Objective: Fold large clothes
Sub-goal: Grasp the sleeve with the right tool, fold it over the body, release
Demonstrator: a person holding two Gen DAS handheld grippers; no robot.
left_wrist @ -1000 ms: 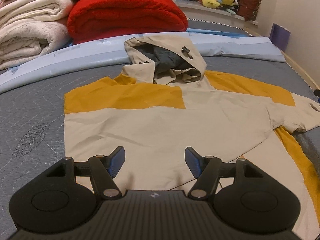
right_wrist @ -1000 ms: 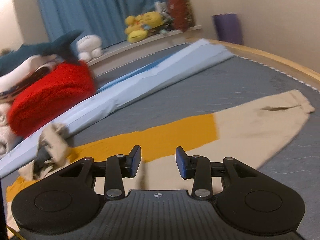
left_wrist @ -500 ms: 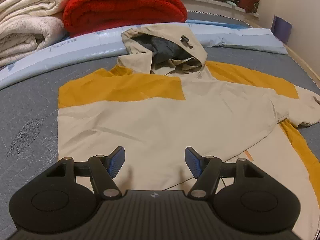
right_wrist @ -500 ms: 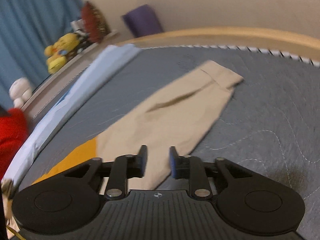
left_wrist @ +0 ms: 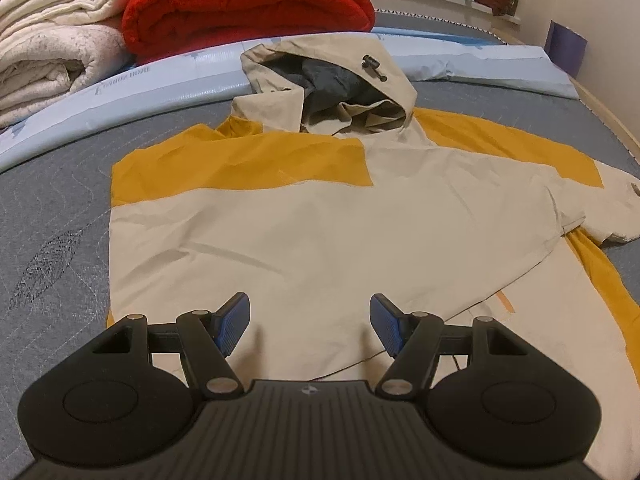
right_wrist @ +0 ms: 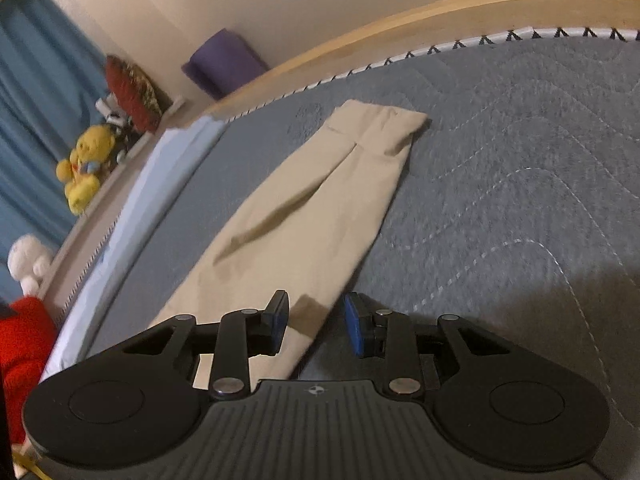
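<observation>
Beige sleeve cuff (right_wrist: pixel 384 128) shows rightward; hood (left_wrist: pixel 328 80) shows leftward only.

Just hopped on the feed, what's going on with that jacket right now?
A beige and yellow hooded jacket lies spread on the grey mattress. The left gripper hovers open over its lower body. The right gripper, open, sits at the edge of the outstretched sleeve, gripping nothing yet.

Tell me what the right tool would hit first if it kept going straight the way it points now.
Most likely the beige sleeve lying flat on the grey mattress. The right tool points down at the sleeve's near edge, with fabric showing between its open fingers. Depth is unclear, so it might graze the mattress beside that edge.
</observation>
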